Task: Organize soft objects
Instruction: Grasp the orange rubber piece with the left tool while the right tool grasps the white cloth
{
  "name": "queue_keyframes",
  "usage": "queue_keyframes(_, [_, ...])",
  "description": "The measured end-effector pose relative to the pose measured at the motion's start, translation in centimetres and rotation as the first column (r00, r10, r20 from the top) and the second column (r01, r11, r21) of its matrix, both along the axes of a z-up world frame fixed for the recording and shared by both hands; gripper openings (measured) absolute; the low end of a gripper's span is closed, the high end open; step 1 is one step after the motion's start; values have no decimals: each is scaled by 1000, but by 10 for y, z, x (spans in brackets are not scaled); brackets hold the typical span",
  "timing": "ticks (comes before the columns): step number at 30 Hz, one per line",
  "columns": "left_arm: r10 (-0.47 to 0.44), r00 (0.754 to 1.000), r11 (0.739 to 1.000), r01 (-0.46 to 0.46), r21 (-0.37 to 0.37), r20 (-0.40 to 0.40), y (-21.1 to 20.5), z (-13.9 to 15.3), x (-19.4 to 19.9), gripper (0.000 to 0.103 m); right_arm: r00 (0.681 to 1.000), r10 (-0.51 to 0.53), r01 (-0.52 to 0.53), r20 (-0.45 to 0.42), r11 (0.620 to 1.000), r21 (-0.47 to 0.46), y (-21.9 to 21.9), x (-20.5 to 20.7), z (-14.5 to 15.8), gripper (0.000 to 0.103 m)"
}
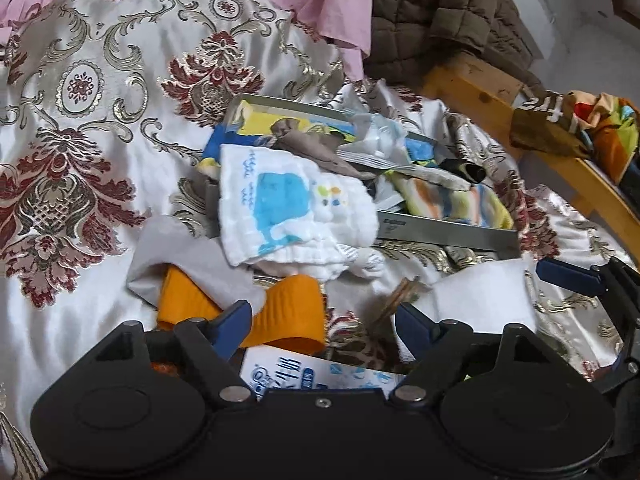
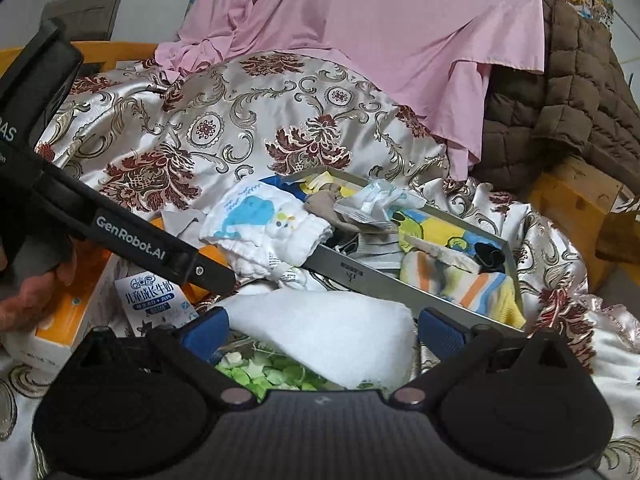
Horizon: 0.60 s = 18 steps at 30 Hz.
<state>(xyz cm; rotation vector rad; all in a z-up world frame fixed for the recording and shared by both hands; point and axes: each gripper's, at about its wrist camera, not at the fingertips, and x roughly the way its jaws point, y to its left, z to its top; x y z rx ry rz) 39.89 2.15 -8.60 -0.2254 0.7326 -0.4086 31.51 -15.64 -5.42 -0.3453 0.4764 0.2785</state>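
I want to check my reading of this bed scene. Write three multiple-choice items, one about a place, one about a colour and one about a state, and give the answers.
1. Where does the whale cloth lie?
A. Over the near rim of the grey tray
B. On a brown jacket
C. Under a pillow

2. What colour is the plain sheet at the far end of the bed?
A. Green
B. Pink
C. Black

3. How does the left gripper stand?
A. Shut on a sock
B. Shut on a carton
C. Open, gripping nothing

Answers:
1 A: the cloth hangs across the tray's front edge in both views.
2 B: the sheet is pale pink above the patterned bedspread.
3 C: its blue fingers stand wide apart and their pads press on nothing.
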Motion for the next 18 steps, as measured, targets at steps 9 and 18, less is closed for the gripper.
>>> queue_keyframes(9, [-9, 1000, 998, 10, 57, -17, -6, -6, 9, 76, 1000, -8, 8, -22, 1000, 5, 3, 7, -5, 102])
queue_keyframes(18, [1, 999, 992, -6, 125, 38, -11, -8, 0, 69, 999, -34, 36, -34, 997, 63, -6, 12, -6, 101])
